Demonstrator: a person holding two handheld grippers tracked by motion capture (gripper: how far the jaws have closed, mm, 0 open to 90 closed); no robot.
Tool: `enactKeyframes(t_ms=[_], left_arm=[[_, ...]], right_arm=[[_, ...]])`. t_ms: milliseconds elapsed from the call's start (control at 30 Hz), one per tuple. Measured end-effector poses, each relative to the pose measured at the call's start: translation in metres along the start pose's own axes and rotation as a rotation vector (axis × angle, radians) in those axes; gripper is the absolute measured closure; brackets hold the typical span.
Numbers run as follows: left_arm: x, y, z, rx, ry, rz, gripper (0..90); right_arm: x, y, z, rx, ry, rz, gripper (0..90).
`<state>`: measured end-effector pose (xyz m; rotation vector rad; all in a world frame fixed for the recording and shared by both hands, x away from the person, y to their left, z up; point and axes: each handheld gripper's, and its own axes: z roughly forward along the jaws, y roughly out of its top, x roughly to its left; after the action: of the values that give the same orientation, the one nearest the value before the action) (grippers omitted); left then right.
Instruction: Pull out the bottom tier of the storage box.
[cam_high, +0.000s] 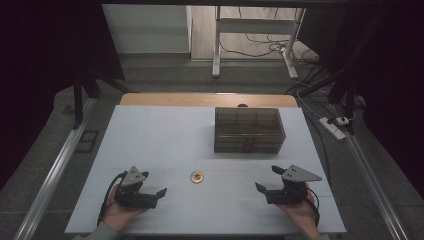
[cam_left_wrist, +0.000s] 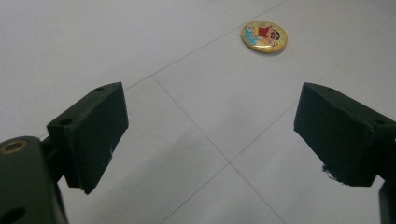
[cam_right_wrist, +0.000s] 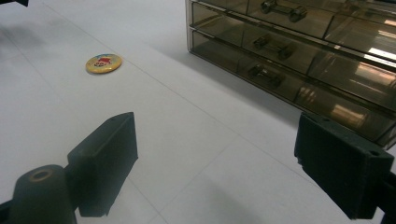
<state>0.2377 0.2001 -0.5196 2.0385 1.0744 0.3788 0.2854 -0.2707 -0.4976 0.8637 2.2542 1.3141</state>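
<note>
Between the wide-open left gripper (cam_high: 159, 192) and right gripper (cam_high: 264, 180), a round glossy badge (cam_high: 197, 176).

Badge (cam_high: 197, 176) picture too small to read from high view; drawer box (cam_right_wrist: 299, 56) cut off at right gripper view's edge.

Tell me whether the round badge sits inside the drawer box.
No: the round badge lies on the bare table, apart from the drawer box.

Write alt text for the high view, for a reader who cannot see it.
A person's hands hold the left tongs and right tongs, both open and empty, low on a pale table, with a small round badge lying between them. Farther back, right of centre, stands a smoky translucent drawer box, its drawers shut.
</note>
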Motion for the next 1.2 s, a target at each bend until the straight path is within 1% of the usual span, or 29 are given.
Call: enactKeyframes(t_ms=[167,300,400,433,500,733,833,967,1000,1200], left_arm=[[0.000,0.000,0.001,0.003,-0.001,0.004,10.5],[0.000,0.000,0.001,0.004,-0.001,0.005,10.5],[0.000,0.000,0.001,0.004,-0.001,0.005,10.5],[0.000,0.000,0.001,0.004,-0.001,0.005,10.6],[0.000,0.000,0.001,0.005,-0.001,0.006,10.6],[0.000,0.000,0.001,0.007,-0.002,0.007,10.6],[0.000,0.000,0.002,0.008,-0.001,0.008,10.6],[0.000,0.000,0.002,0.013,-0.003,0.009,10.6],[-0.001,0.000,0.002,0.012,-0.004,0.009,10.6],[-0.001,0.000,0.002,0.014,-0.003,0.011,10.6]], right_arm=[[0.004,0.001,0.003,0.002,0.010,-0.007,14.0],[0.006,0.002,0.005,0.000,0.009,-0.011,14.2],[0.009,0.003,0.008,0.007,0.020,-0.020,14.2],[0.010,0.003,0.009,0.008,0.015,-0.023,14.2],[0.011,0.003,0.011,0.013,0.022,-0.027,14.3],[0.013,0.004,0.013,0.023,0.009,-0.042,14.8],[0.014,0.004,0.014,0.038,-0.002,-0.068,15.0],[0.018,0.004,0.016,0.069,-0.029,-0.131,15.2],[0.019,0.004,0.017,0.071,-0.029,-0.138,15.4],[0.021,0.005,0.018,0.085,-0.060,-0.194,15.5]])
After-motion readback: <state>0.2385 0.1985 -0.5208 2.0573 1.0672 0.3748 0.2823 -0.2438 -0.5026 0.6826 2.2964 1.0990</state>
